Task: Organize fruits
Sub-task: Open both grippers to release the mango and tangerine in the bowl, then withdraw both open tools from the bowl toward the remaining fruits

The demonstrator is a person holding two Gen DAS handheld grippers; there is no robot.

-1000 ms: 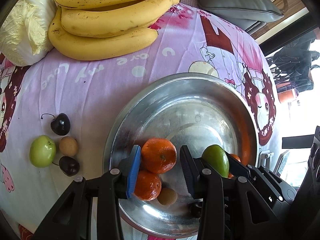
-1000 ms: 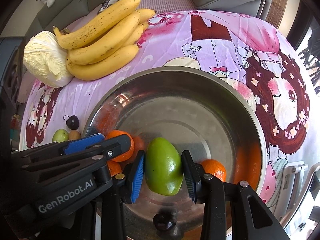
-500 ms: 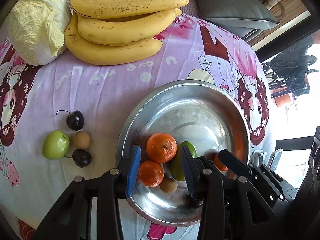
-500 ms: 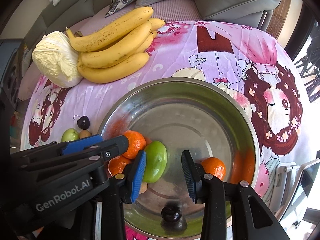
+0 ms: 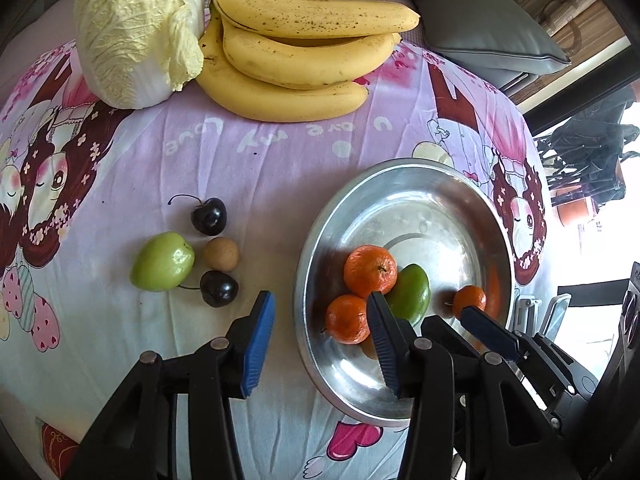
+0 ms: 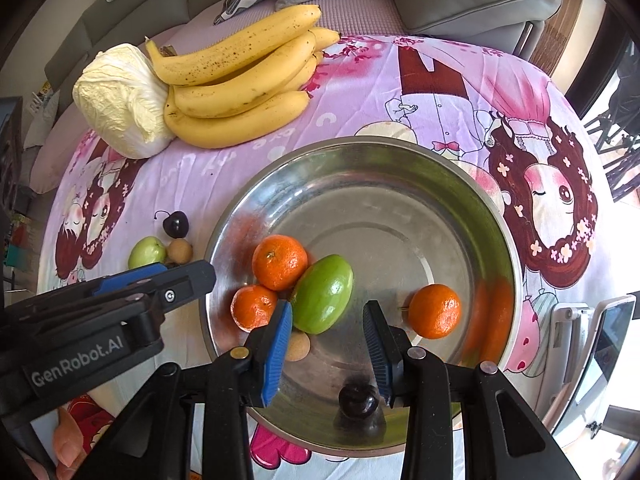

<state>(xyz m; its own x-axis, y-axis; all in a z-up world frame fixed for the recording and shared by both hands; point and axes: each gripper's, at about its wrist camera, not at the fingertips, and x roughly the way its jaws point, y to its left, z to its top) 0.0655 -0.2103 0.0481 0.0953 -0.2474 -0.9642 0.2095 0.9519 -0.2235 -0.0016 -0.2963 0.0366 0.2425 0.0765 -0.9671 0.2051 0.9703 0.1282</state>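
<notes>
Fruit is split between two places: some sits in the metal bowl point(image 6: 460, 184), and some waits on the pink cloth point(image 5: 280, 168). A second ago your right claw point(image 6: 326, 336) was clamped on the green fruit point(image 6: 323, 293); half a second ago it had already let go, and now that fruit lies on the bowl floor, touching the upper orange point(image 6: 279, 262) at its 10 o'clock and just beside the lower orange point(image 6: 254, 306) at its 8 o'clock. Your right claw now stands wide open and holds nothing, pulled back toward the bowl's 6 o'clock rim. A third orange point(image 6: 434, 311) rests apart at the bowl's 4 o'clock, a dark cherry point(image 6: 359, 399) near 6 o'clock, and a small brown fruit point(image 6: 298, 345) shows partly behind the blue pad.

So that drop looks done. Your left claw point(image 5: 320, 340) is also wide open and empty, and it has swung away from the bowl: one pad is over the cloth, the other over the bowl's 8 o'clock edge.

Still loose on the cloth, at the bowl's 9 o'clock, are a green apple point(image 5: 162, 261), a brown round fruit point(image 5: 221, 254) and two cherries point(image 5: 208, 216). The bananas point(image 5: 296, 60) and cabbage point(image 5: 132, 28) lie at 11 o'clock. The small cluster is probably your next pick.
</notes>
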